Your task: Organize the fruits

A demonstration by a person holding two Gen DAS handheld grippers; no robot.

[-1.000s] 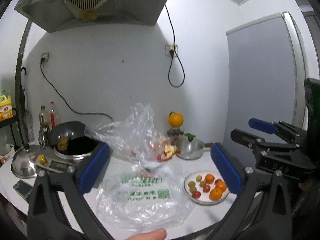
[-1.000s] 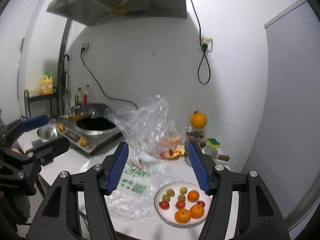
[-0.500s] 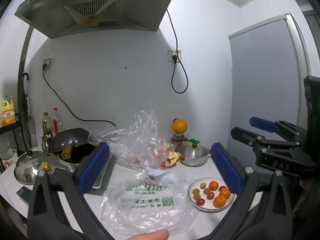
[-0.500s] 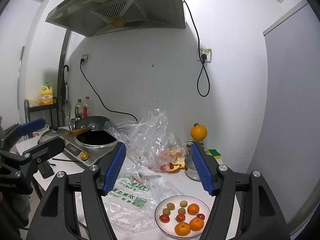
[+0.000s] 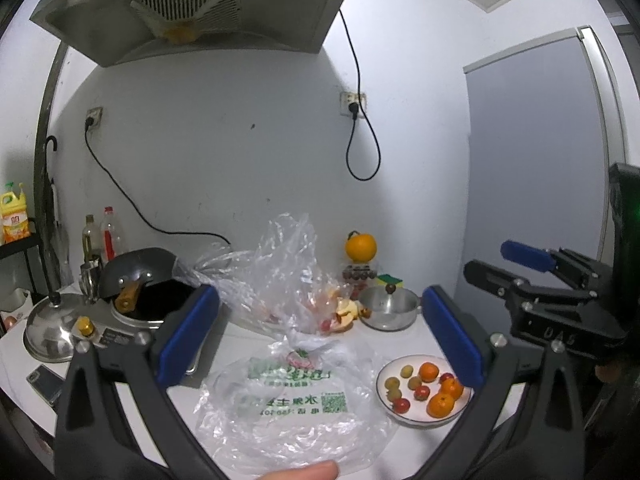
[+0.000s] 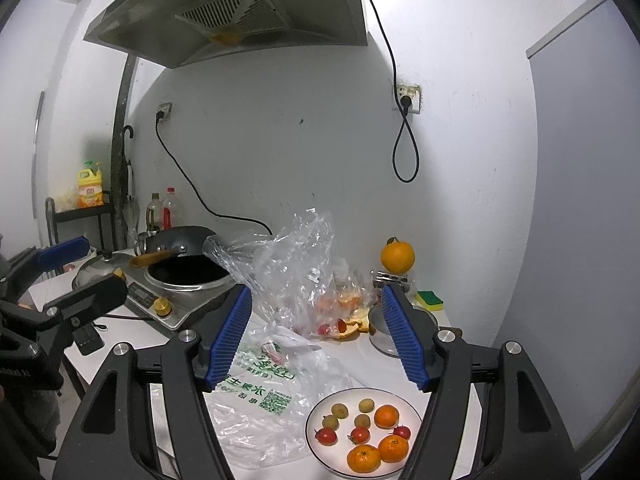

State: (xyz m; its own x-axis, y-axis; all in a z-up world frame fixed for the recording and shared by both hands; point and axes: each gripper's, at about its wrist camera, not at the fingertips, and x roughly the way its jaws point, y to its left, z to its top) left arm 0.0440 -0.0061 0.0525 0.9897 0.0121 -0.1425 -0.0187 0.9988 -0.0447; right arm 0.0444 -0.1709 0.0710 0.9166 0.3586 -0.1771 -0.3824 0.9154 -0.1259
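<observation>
Both held level above the near table [image 6: 460, 376] edge — left hand-held gripper [image 5: 320, 336] spread wide, right hand-held gripper [image 6: 316, 340] about half open, nothing between either pair of pads. White plate [image 6: 320, 448] of tangerines, small red fruit — cherry tomatoes, perhaps — and greenish fruit, just beside a flat printed plastic bag [image 6: 256, 408]. Behind, a crumpled clear bag [image 6: 288, 272] with more fruit; single orange [image 6: 397, 257] near the wall.

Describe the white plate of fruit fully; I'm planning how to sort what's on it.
The white plate is round, shallow and glossy, lying flat near the front edge of the white counter. It holds three orange mandarins, three small red fruits and four small yellow-green ones, all loose in a single layer. The printed plastic bag lies at its left edge. Neither tool touches it.
</observation>
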